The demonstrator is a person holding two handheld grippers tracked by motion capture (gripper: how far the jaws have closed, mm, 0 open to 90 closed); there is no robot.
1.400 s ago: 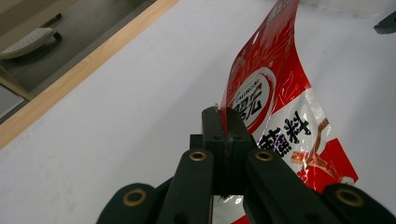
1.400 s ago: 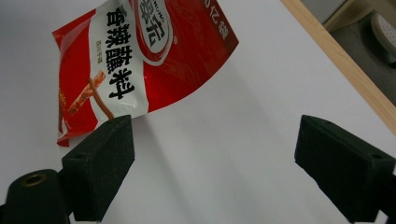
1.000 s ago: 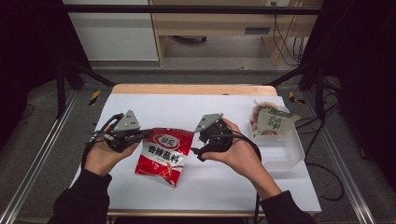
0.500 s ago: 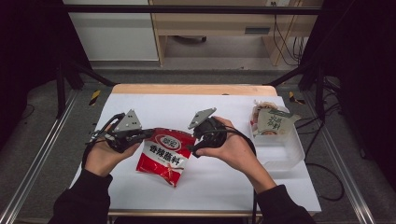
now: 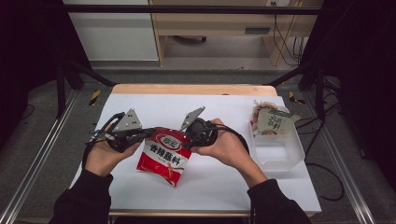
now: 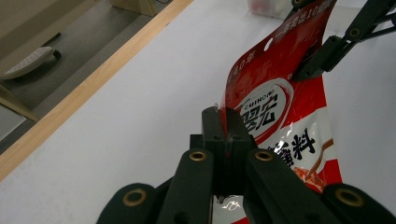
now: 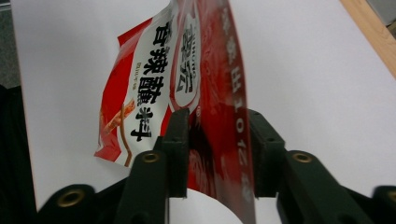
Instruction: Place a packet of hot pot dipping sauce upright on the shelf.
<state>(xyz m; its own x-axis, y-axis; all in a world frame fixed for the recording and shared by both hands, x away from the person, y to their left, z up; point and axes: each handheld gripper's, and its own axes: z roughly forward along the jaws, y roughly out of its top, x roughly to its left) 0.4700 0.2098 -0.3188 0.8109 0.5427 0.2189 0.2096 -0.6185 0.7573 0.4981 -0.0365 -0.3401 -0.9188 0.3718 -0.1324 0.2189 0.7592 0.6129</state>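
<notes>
Fig. — Glossy red-and-white foil snack pouch with black characters (image 5: 164, 155), held above the white table sheet (image 5: 224, 182) between both grippers.

Left gripper (image 6: 226, 125): jaws together, clamped on the pouch's upper left edge; seen in the left gripper view pinching the seal just beside the round logo. Right gripper (image 7: 215, 122): jaws stand apart, one on each side of the pouch's top strip — the film passes edge-on through the gap, and contact with the pads can't be confirmed from the right gripper view.

Change vs. the earlier high views: the right gripper (image 5: 189, 132) has moved in from near the tub to the pouch's upper right corner and rolled, its grey plate now tilted up. The pouch has shifted only slightly; the left gripper (image 5: 148, 134) kept its grip throughout. Judgement: the right side is being set for a second grip on the top seal, prob. to pull or tear the pouch open w/ the left as anchor; the closing on that side looks not yet done.

Containers: clear rectangular plastic tub (image 5: 280, 154) at the table's right edge, well apart from the pouch. Its far end holds a crumpled beige-and-green snack packet (image 5: 271, 120), leaning upright against the wall; the near part looks bare. The pouch's own contents can't be seen — still sealed, as far as visible.
</notes>
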